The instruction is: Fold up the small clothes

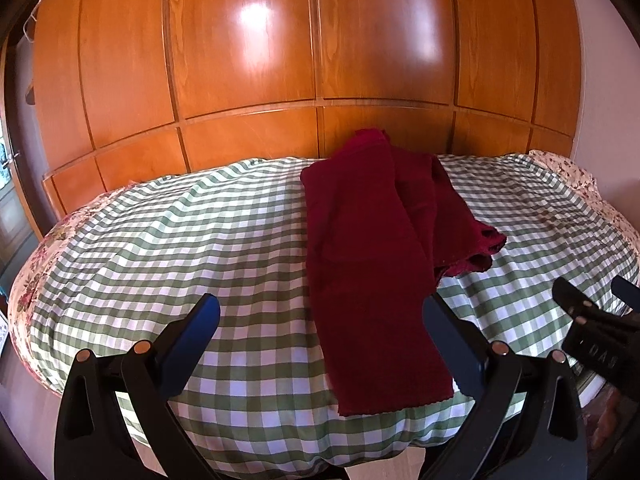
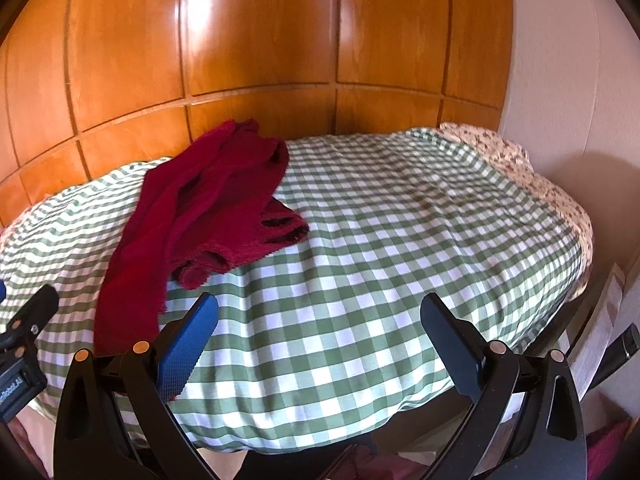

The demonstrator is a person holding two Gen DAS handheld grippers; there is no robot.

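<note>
I see the dark red cloth [image 1: 372, 264] lying on the green checked cover [image 1: 180, 240] of the bed, partly folded into a long strip, with a loose bunched part at its right side. My left gripper [image 1: 320, 312] has its fingers spread wide above the near end of the cloth, not touching it. My right gripper [image 2: 320, 312] is also spread wide, over bare cover, to the right of the cloth. Behind the bed stands a wooden wardrobe [image 1: 248, 60].
</note>
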